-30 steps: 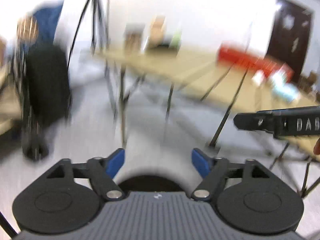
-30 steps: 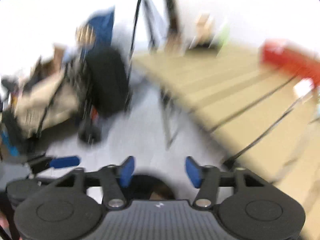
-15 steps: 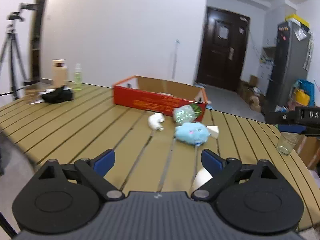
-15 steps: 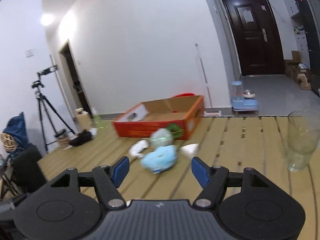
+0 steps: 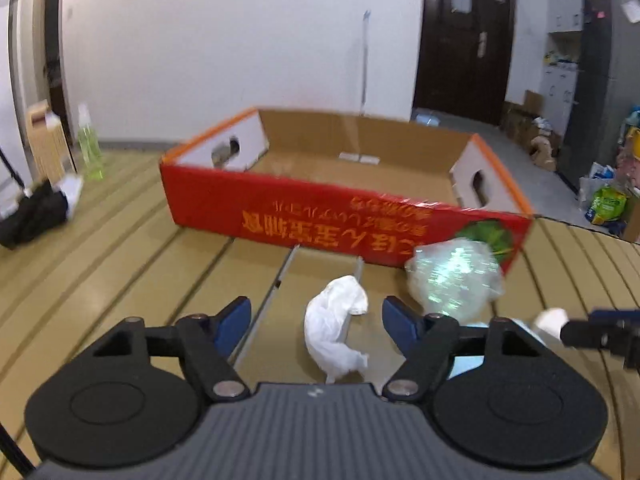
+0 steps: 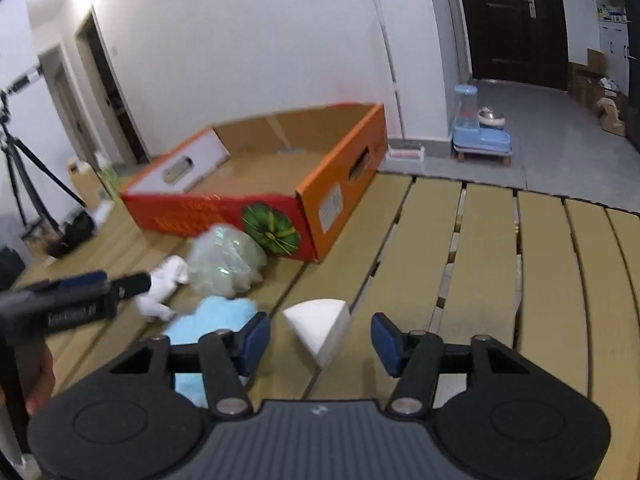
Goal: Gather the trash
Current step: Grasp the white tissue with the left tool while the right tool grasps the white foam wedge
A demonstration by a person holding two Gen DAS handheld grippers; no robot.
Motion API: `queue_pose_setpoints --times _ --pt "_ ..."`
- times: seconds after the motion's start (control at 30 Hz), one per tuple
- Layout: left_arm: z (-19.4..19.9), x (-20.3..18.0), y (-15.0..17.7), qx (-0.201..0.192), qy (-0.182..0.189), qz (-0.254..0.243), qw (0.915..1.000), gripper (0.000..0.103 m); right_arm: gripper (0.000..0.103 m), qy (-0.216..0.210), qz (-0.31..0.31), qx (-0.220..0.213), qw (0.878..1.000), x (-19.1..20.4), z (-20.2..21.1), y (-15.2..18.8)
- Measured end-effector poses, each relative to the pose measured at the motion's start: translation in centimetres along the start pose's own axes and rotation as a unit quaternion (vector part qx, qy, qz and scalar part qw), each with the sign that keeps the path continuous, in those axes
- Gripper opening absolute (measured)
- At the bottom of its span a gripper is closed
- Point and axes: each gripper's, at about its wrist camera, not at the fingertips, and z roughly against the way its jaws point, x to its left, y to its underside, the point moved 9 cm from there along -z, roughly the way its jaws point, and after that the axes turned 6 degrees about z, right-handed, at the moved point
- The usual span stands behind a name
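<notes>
White walls (image 5: 240, 40) — dark door (image 6: 516, 20) — slatted table (image 6: 540, 260)

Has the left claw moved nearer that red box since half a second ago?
Yes. The left claw has come closer: the red box looms larger, and the white crumpled tissue now lies between its closing jaws.

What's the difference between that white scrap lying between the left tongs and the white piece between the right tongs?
The crumpled tissue is soft, wrinkled and long, with a loose curved outline; the white wedge is smooth, with flat faces, sharp edges and one rounded side. The tissue lies nearer the red cardboard box, the wedge farther out on the slatted table. Both are white, lie loose on the table, and sit between closing tongs that do not yet touch them.
</notes>
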Motion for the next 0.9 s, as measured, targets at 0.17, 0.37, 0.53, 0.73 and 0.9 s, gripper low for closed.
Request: queue_pose_setpoints --times 0.17,0.37,0.53,0.73,0.9 --pt "-2.7 0.4 0.8 0.03 -0.022 0.004 0.9993 0.018 0.025 -0.024 -0.017 0.006 1.0 0.1 -1.2 0.4" --pt "-1.8 0.0 1.0 0.032 0.003 0.02 0.9993 0.011 0.02 0.002 -0.004 -0.006 1.0 0.2 0.5 0.5" --pt "3.8 1.1 0.4 0.011 0.013 0.037 0.9992 0.011 0.02 -0.005 0.012 -0.028 1.0 2.0 4.9 -0.4" --pt "15.9 5.6 -0.1 -0.045 -0.012 0.044 0.998 0.011 0.02 -0.072 0.075 -0.067 0.992 11.2 13.5 -1.6" --pt "27.4 12.4 3.0 -0.078 -0.042 0.058 0.9943 0.011 0.021 -0.17 0.126 -0.053 0.976 22.0 17.2 0.9"
